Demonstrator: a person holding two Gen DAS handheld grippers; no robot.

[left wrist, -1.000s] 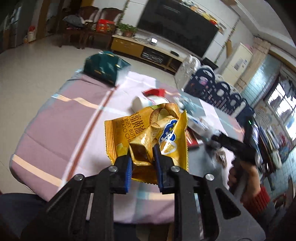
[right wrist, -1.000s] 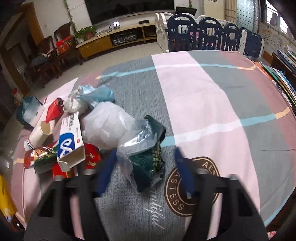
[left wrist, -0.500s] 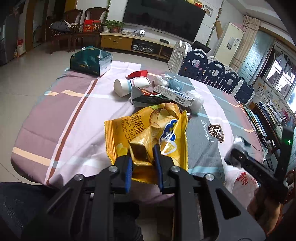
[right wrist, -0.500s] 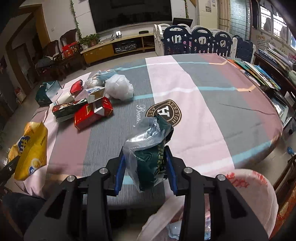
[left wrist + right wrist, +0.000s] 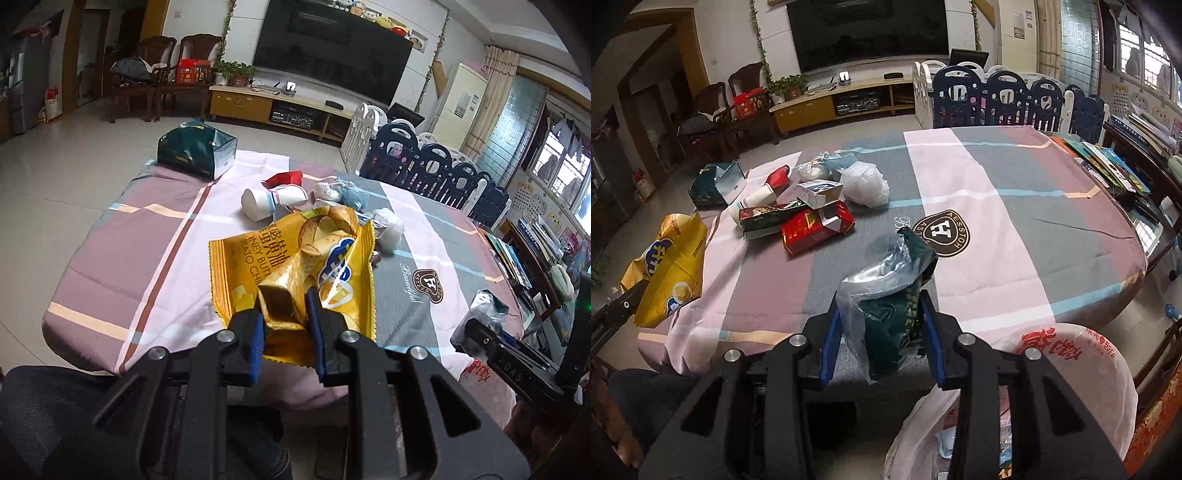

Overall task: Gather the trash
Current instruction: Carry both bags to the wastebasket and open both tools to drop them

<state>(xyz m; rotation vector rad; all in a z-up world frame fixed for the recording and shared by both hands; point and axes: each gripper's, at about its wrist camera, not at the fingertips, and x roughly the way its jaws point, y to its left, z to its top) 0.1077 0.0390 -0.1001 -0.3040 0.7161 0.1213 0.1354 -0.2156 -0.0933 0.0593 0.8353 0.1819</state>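
L gripper pinching chip bag, R gripper pinching wrapper: light, crinkly, slippery; grab at folds, off near edge.

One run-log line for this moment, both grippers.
left gripper: shut on yellow chip bag | right gripper: shut on green wrapper | white bag: below right gripper

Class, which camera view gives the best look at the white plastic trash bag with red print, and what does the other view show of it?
The right wrist view: the trash bag fills the lower right corner, red print and open mouth visible below the table edge. The left wrist view shows only a sliver of it behind the right gripper.
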